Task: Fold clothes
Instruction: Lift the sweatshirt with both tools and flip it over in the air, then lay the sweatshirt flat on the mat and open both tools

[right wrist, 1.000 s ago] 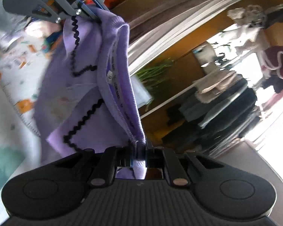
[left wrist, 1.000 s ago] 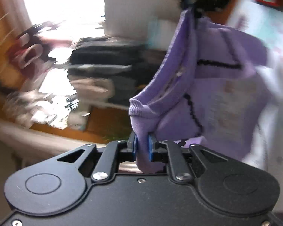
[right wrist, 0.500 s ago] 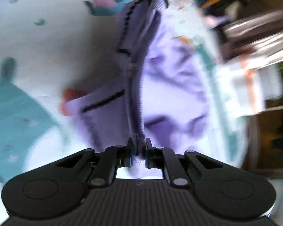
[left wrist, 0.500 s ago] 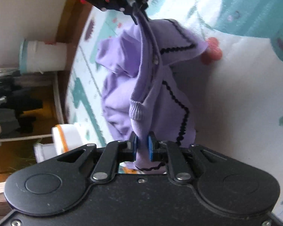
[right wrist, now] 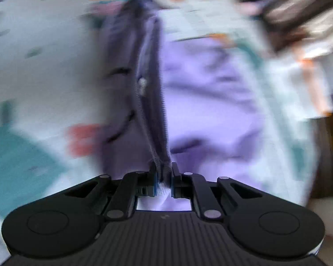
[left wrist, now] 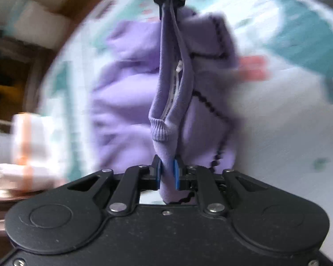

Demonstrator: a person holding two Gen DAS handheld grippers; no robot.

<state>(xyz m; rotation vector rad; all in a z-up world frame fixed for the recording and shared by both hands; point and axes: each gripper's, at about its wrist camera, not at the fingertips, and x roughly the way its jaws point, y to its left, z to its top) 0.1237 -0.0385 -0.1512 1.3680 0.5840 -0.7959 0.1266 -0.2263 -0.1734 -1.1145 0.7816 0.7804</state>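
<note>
Down from mid-air onto the white play mat with teal cartoon prints (left wrist: pixel 277 119) now: lilac knit cardigan with black wavy trim (left wrist: pixel 131 102) settling, lower part bunched there, ready for spreading. Left claw (left wrist: pixel 166 175) and right claw (right wrist: pixel 163 180) both clamped on its ribbed edge, stretched taut between, tilted steeply downward.
</note>
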